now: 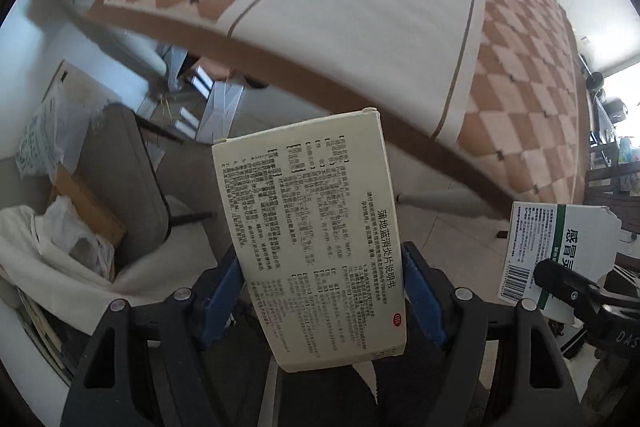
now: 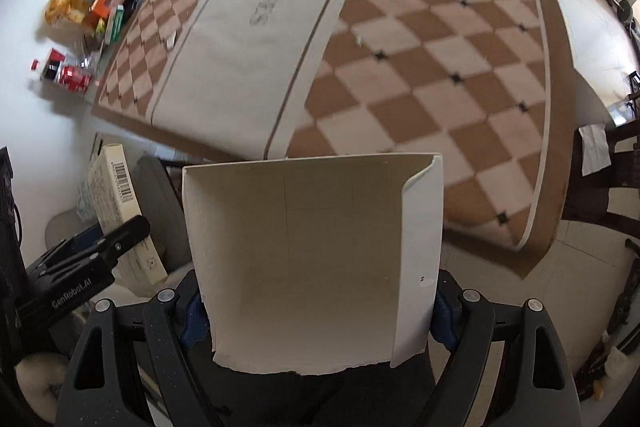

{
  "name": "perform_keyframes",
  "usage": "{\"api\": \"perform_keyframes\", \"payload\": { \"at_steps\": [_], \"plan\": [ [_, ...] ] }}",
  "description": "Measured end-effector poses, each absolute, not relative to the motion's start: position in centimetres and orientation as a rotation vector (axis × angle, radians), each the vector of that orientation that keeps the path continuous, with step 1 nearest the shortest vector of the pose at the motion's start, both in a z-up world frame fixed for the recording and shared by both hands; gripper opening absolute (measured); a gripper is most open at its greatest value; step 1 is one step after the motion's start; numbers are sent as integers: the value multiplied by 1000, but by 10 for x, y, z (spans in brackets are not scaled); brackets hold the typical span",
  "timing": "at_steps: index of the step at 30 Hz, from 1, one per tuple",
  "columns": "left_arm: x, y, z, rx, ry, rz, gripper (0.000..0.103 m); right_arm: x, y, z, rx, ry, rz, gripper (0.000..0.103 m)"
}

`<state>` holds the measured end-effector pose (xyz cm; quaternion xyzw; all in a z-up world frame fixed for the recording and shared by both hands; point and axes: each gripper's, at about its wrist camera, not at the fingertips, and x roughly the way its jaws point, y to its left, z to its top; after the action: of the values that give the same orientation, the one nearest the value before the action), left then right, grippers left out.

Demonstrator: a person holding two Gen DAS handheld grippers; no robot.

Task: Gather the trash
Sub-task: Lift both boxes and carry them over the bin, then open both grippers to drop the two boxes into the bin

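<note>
Both grippers are loaded, so the step in hand looks like carrying collected trash off toward a bin. The left gripper (image 1: 320, 291) holds a cream medicine box (image 1: 308, 239) printed with dense Chinese text, its blue pads pressed on the two long sides and the box running forward past the fingertips. The right gripper (image 2: 316, 311) grips a torn white carton piece (image 2: 308, 259), flattened and open toward the camera, with one side flap folded in and a ragged edge nearest the camera. Ahead of both lies the checkered tablecloth (image 2: 420, 75), and at its far left a heap of packets and a red can (image 2: 74, 77) is still uncollected. The next move calls for finding a container and opening the jaws over it; no bin is clearly visible. To the left gripper's lower left sits cloth and cardboard clutter, too distorted to identify. Motion blur softens the table, and the held boxes hide the floor directly beneath.
</note>
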<state>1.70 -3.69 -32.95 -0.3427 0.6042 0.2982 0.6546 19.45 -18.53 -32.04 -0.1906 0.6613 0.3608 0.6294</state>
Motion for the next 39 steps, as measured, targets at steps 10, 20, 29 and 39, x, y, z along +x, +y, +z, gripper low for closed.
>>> {"api": "perform_keyframes", "payload": {
  "at_steps": [10, 20, 29, 39],
  "plan": [
    [7, -33, -518, -956, 1475, 698, 74, 137, -208, -517, -593, 1628, 814, 86],
    [59, -1, -701, -1066, 1495, 541, 75, 187, -181, -713, -541, 1645, 781, 86],
    [70, 19, -768, -1112, 1511, 532, 98, 217, -146, -809, -527, 1680, 805, 87],
    [47, 9, -744, -1005, 1492, 671, 98, 220, -115, -826, -517, 1700, 871, 103]
  ]
}}
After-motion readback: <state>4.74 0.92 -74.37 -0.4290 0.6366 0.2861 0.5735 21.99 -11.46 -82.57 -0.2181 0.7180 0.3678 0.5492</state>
